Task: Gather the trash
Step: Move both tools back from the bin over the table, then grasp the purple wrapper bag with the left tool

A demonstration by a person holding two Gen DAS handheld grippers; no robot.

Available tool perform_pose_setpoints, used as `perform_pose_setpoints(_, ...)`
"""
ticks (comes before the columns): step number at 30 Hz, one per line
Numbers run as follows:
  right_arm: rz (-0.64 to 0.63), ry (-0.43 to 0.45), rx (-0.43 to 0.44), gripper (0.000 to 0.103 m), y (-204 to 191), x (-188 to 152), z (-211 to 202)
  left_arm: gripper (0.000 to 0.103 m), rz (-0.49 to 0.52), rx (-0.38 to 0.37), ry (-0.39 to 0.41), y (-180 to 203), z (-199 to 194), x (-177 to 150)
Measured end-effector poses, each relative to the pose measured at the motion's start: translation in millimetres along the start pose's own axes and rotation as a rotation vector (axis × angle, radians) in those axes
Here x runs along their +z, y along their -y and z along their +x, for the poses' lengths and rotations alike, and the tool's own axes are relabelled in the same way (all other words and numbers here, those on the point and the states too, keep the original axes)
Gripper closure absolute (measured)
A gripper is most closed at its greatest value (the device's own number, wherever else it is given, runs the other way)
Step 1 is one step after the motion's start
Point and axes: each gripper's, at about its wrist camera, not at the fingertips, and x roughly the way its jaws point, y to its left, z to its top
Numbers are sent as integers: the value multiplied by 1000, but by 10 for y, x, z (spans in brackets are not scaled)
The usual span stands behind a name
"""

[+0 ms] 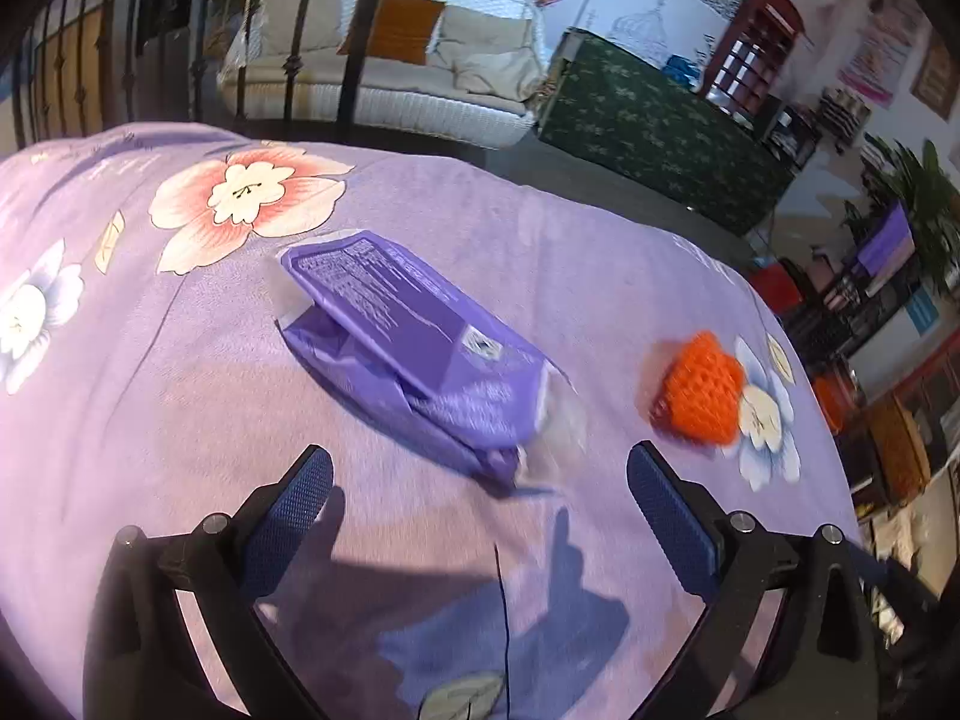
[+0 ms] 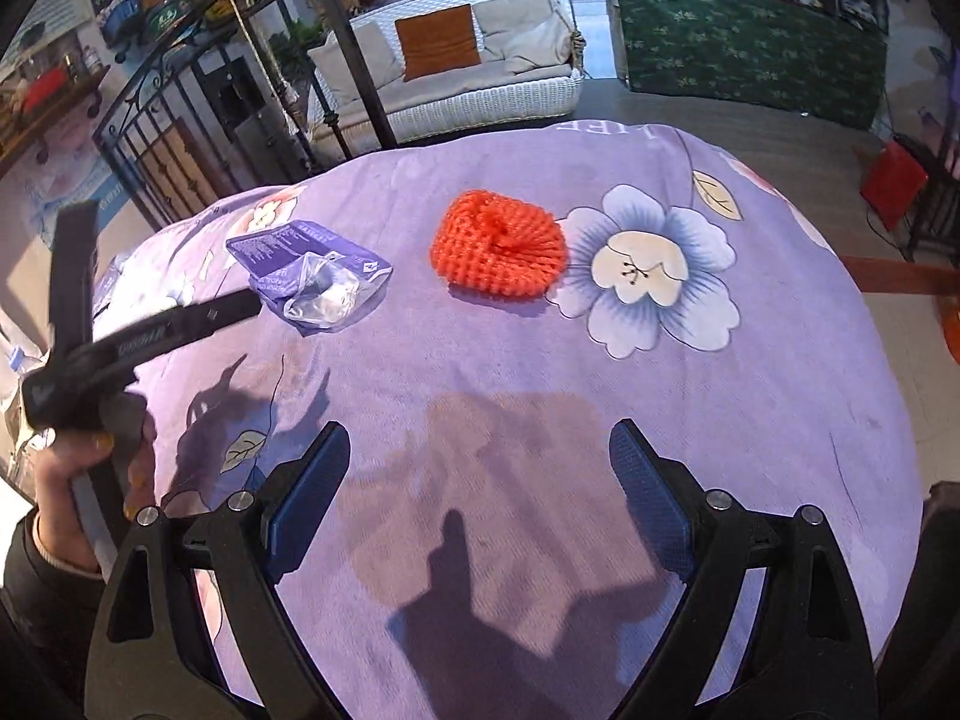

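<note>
Both grippers are over the counter [image 2: 780,420], which has a purple floral cloth [image 1: 150,390] draped over it. There are 2 pieces of trash on it.

From the left wrist cam, the left gripper [image 1: 480,474] has its jaws spread wide with nothing between them, just bare cloth. The purple wrapper [image 1: 414,354] lies straight ahead at 12 o'clock, just past the fingertips, crumpled, with a flap of printed text sticking up and a clear plastic bit at its near end. The orange foam net [image 1: 699,387] sits off at about 2 o'clock, well apart from the wrapper and partly on top of a printed blue flower.

From the right wrist cam, the right gripper [image 2: 480,450] is released too, jaws wide and empty. The foam net [image 2: 498,252] is at roughly 12 o'clock, well ahead of the tips and just beside the big blue flower print [image 2: 648,270]. The wrapper [image 2: 312,276] is at about 10 o'clock. The left gripper's black body [image 2: 120,336] comes in from 9 o'clock (a bit motion-blurred), its tip near the wrapper, but I can't tell if it's touching. A hand [image 2: 72,480] grips its handle at the left edge.

Behind the counter there's a white wicker sofa [image 2: 480,90] with an orange cushion [image 2: 438,42].
</note>
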Motion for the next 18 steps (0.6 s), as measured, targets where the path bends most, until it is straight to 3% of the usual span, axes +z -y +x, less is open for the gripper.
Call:
perform_pose_setpoints(6, -5, -5, -9, 16, -13, 23, 55, 9, -58, -4, -57, -29, 309, 162)
perform_pose_setpoints(11, -10, -12, -32, 16, 31, 11, 93, 22, -64, 18, -83, -36, 411, 216)
perform_pose_setpoints(14, -2, -13, -35, 16, 59, 19, 103, 35, -39, 38, -79, 0, 405, 210)
perform_pose_setpoints(18, -7, -10, -40, 16, 47, 37, 98, 64, -23, 32, -78, 49, 382, 174)
